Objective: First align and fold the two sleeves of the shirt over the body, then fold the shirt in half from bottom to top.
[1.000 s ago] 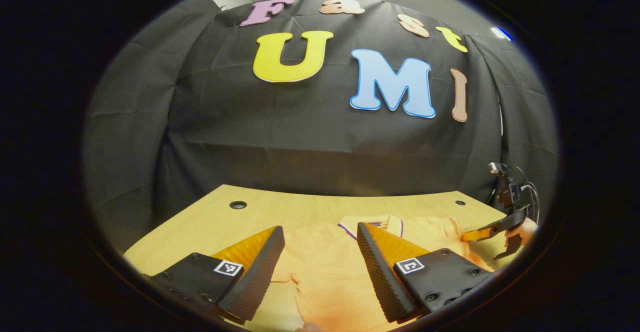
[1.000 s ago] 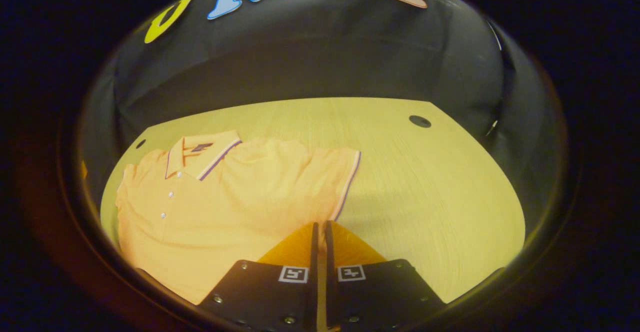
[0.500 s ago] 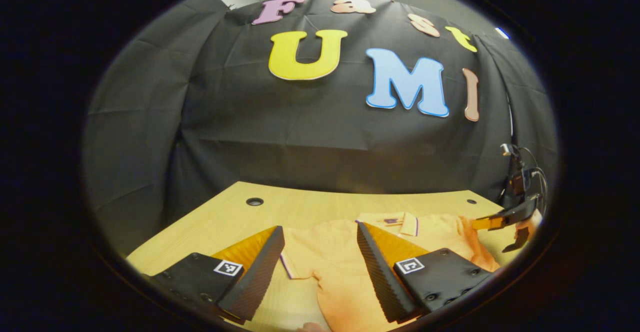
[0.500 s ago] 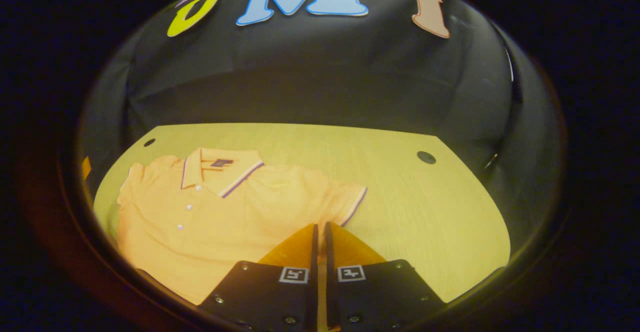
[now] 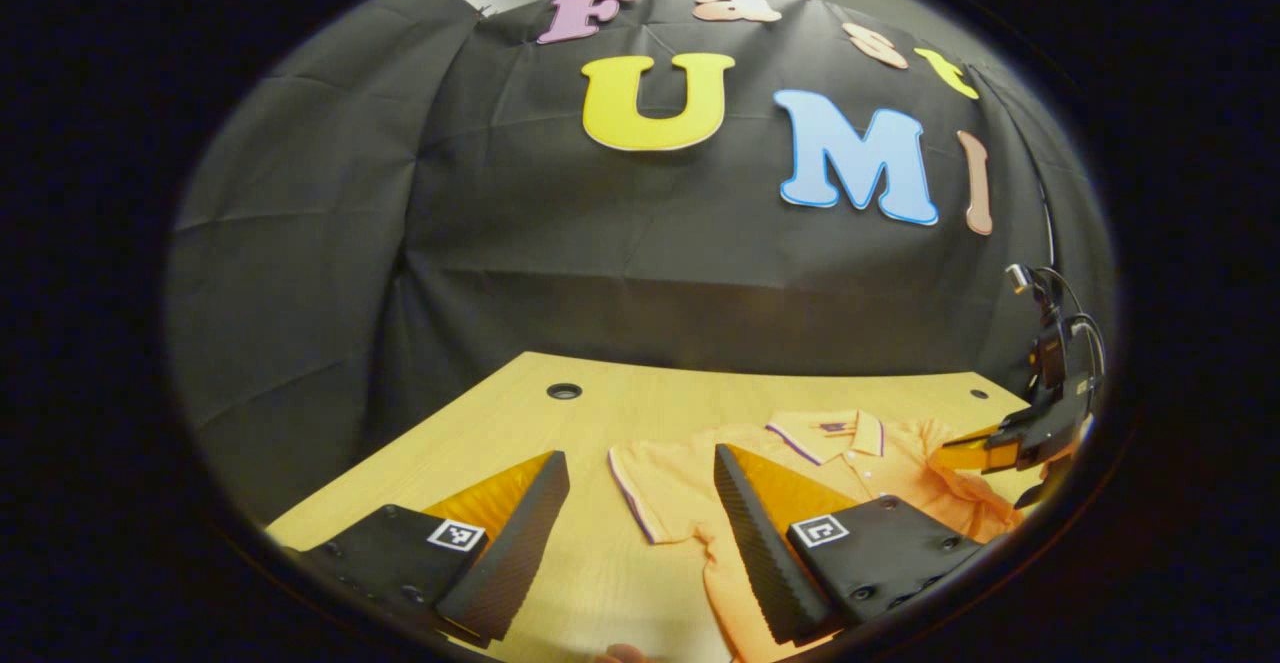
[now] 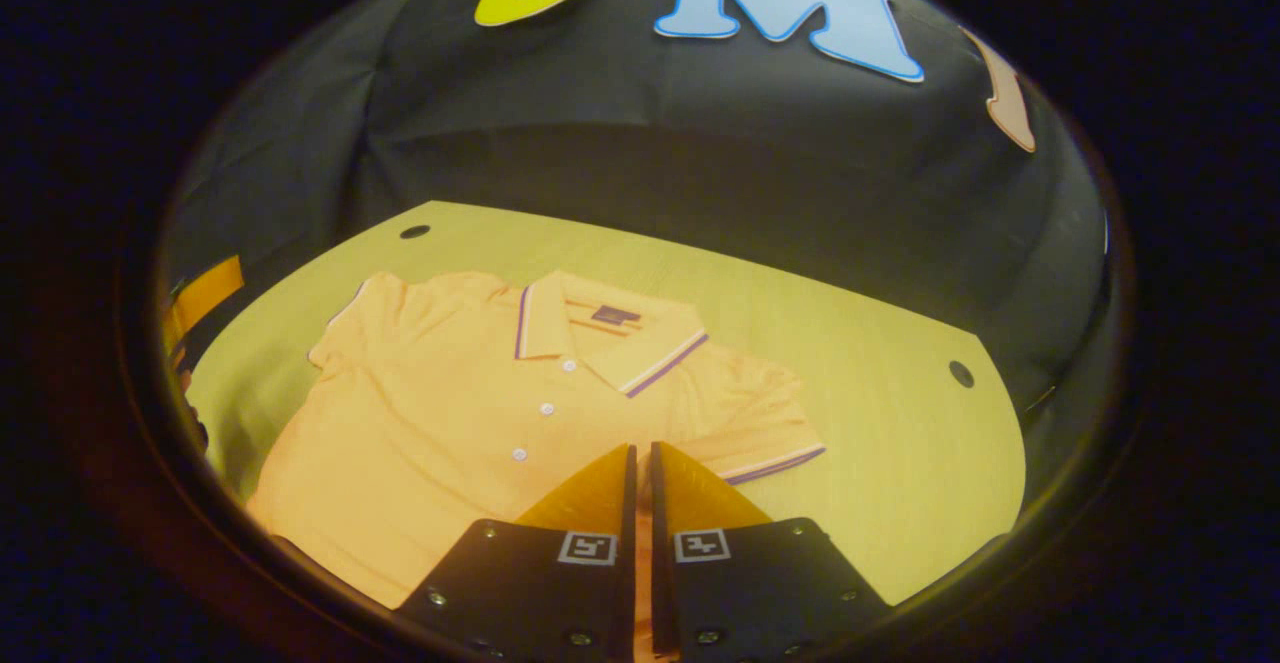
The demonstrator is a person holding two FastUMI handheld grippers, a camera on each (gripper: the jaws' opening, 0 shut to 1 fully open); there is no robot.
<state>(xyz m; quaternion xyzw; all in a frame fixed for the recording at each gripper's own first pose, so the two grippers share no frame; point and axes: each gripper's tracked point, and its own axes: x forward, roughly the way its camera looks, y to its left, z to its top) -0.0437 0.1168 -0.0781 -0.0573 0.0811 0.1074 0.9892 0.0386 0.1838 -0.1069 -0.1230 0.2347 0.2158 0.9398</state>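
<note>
Black cloth wall [image 5: 620, 243] hangs creased across the back, and below it sits a light wooden table [image 5: 600, 413] with round cable holes [image 5: 564, 391].

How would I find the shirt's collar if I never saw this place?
Look at the wooden table. An orange shirt lies flat on it. Its collar sits at the far end, the folded-down flap with purple stripes along its edge.

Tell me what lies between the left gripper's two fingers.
In the left gripper view, the open left gripper frames bare wooden table and the orange polo shirt's striped sleeve cuff; nothing else lies there.
</note>
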